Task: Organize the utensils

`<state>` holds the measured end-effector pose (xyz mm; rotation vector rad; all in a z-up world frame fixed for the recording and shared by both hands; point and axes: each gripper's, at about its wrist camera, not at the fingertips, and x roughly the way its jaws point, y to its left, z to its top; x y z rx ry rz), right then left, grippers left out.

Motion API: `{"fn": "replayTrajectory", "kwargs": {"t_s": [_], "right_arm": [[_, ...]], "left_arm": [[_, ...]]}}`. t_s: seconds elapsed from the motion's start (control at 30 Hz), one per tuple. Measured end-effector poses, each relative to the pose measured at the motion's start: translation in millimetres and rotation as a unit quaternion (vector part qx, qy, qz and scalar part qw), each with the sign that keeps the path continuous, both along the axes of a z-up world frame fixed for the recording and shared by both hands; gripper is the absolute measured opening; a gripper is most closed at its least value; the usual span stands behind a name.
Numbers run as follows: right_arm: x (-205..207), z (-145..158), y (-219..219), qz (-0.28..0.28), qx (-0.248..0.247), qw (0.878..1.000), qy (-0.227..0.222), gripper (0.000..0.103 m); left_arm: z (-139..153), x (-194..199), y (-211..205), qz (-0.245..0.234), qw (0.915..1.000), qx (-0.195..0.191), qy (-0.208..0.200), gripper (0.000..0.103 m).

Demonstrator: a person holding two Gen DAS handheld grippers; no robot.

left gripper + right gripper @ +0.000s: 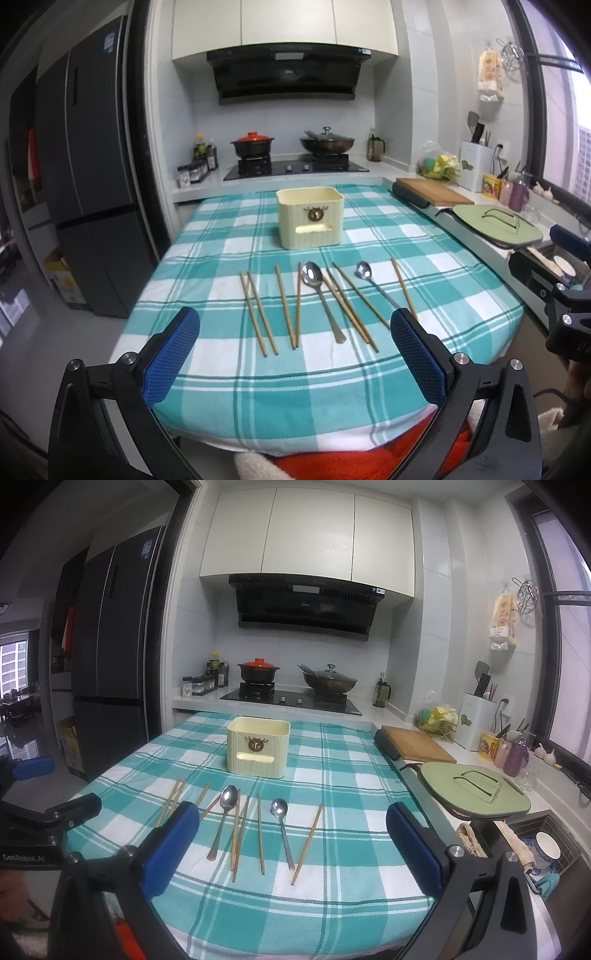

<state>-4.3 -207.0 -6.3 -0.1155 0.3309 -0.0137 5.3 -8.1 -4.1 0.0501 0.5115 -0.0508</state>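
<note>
Several wooden chopsticks (286, 306) and two metal spoons, a large one (321, 295) and a small one (373, 282), lie in a row on the teal checked tablecloth (295, 387). A cream utensil box (310, 218) stands upright behind them, open at the top. My left gripper (295, 354) is open and empty, held above the table's near edge in front of the utensils. In the right wrist view the chopsticks (260, 834), large spoon (223, 818), small spoon (282, 827) and box (258, 747) also show. My right gripper (291, 849) is open and empty, near the front edge.
A counter runs along the right with a wooden cutting board (417, 744), a green lidded pan (476, 790) and a sink (546, 845). A stove with two pots (295, 166) sits behind the table. A dark fridge (92, 166) stands at the left.
</note>
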Motion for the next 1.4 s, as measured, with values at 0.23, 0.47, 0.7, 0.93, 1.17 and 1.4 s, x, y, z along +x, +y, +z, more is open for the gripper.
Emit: {"fn": "replayTrajectory", "kwargs": {"t_s": [0.23, 0.47, 0.7, 0.93, 1.17, 1.4], "right_arm": [[3, -2, -1, -0.003, 0.002, 1.000, 0.006, 0.103], [6, -2, -2, -0.004, 0.004, 1.000, 0.008, 0.103], [13, -3, -5, -0.009, 0.012, 1.000, 0.014, 0.103], [22, -7, -7, -0.006, 0.016, 1.000, 0.023, 0.103], [30, -13, -5, -0.004, 0.015, 0.999, 0.032, 0.103], [37, -18, -4, -0.005, 0.010, 0.999, 0.045, 0.103]], "left_arm": [[0, 2, -1, -0.002, 1.0000, 0.002, 0.001, 0.103], [-1, 7, -1, -0.003, 1.0000, 0.003, 0.002, 0.103], [-2, 13, -6, -0.007, 0.9999, 0.014, 0.002, 0.103], [-8, 21, -8, -0.007, 0.9998, 0.017, 0.012, 0.103], [-13, 28, -5, -0.009, 0.9996, 0.014, 0.023, 0.103], [-22, 42, 2, -0.017, 0.9987, -0.012, 0.046, 0.103]]}}
